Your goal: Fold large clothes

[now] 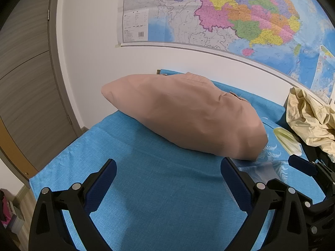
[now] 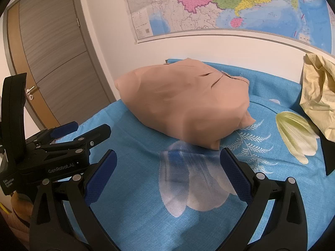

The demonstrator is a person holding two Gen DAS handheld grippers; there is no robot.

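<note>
Soft, limp folded tan fabric garment (image 2: 184, 102) should bunch easily; both left gripper (image 1: 168, 171) and right gripper (image 2: 167, 161), fingers apart, suit its near edge.

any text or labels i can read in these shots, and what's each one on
"GenRobot.AI": on the black body of the left gripper, seen in the right wrist view.
"Data Acquisition System": small print on the same gripper's housing, near its lower left corner.
Wall map: place names, legend and barcode too small to read.
</note>
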